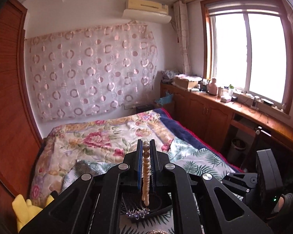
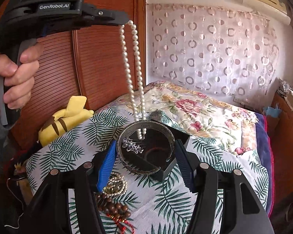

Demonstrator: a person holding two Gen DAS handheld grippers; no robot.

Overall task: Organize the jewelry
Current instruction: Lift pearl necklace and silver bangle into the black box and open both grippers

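Note:
My left gripper (image 1: 146, 145) is shut on a white pearl necklace (image 1: 146, 172). In the right wrist view the left gripper (image 2: 125, 20) holds the pearl necklace (image 2: 133, 68) high, and its loop hangs down into a black jewelry tray (image 2: 167, 170) on the leaf-print cloth. My right gripper (image 2: 144, 154) holds a silver bangle (image 2: 125, 160) between its blue pads, over the tray. A sparkly silver brooch (image 2: 131, 146) lies in the tray, also seen in the left wrist view (image 1: 138, 213).
A pile of pearl, gold and brown wooden bead jewelry (image 2: 112, 197) lies on the leaf-print cloth (image 2: 166, 200) near my right gripper. A yellow plush toy (image 2: 64, 119) sits by the wooden wardrobe (image 2: 99, 58). A floral bedspread (image 2: 195, 105) lies behind.

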